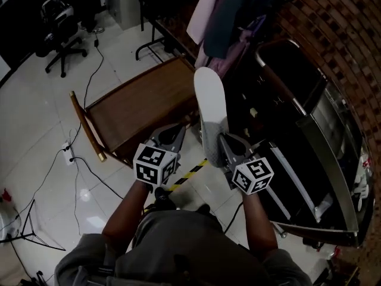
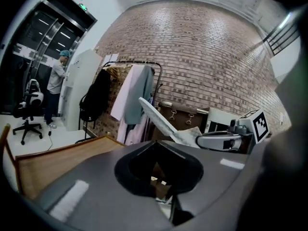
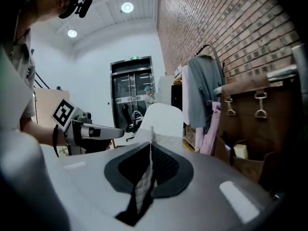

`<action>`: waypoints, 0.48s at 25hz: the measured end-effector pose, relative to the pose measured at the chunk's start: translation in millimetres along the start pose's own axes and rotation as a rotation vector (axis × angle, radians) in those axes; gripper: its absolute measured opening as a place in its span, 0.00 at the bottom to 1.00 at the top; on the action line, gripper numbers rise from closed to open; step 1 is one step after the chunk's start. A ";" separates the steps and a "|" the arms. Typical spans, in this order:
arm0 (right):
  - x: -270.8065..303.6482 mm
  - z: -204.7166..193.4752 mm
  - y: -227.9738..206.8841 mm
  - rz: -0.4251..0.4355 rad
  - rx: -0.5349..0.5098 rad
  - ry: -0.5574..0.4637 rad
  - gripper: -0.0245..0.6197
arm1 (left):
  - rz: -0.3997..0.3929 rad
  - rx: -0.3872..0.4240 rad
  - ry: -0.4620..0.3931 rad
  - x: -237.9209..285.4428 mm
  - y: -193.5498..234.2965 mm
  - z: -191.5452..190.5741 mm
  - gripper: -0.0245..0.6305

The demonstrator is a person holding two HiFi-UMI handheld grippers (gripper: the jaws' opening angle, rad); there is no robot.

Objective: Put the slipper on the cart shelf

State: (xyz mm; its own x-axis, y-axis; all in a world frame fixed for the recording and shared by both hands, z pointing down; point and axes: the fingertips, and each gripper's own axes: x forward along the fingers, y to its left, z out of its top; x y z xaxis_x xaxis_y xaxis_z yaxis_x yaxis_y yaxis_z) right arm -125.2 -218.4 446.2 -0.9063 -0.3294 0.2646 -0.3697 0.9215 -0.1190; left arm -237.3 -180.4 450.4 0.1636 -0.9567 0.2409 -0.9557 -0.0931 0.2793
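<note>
Carrying step: right gripper [image 1: 221, 137] clamped on the slipper [image 1: 209, 97], whose sole rises ahead of its jaws; left gripper [image 1: 178, 131] closed, empty, alongside; next, swing right over the cart [image 1: 321, 159] shelf, then release.

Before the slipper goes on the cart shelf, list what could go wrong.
1. The right gripper pinches only a thin fabric edge of the slipper, whose long sole stands above the grip; it may swing or slip out.
2. The slipper seems beside the cart shelf, not over it, close to hanging clothes; it could snag them or clip the shelf's raised rim.
</note>
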 end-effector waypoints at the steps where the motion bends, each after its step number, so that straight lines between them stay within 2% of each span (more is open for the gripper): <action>1: -16.2 -3.8 -8.5 -0.021 0.008 -0.002 0.05 | -0.022 0.004 0.009 7.2 -14.2 -3.3 0.05; 8: -127.9 -31.9 -51.6 -0.111 0.049 -0.006 0.05 | -0.171 0.052 0.053 51.0 -128.5 -22.1 0.05; 12: -192.7 -48.2 -65.7 -0.134 0.065 0.001 0.05 | -0.213 0.049 0.074 69.1 -183.5 -34.6 0.05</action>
State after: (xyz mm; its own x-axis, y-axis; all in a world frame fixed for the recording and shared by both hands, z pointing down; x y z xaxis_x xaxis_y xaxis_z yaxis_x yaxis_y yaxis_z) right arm 83.6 -205.6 449.2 -0.8478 -0.4483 0.2832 -0.4998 0.8540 -0.1444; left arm -42.1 -220.0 448.0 0.3789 -0.8913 0.2491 -0.9079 -0.3060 0.2864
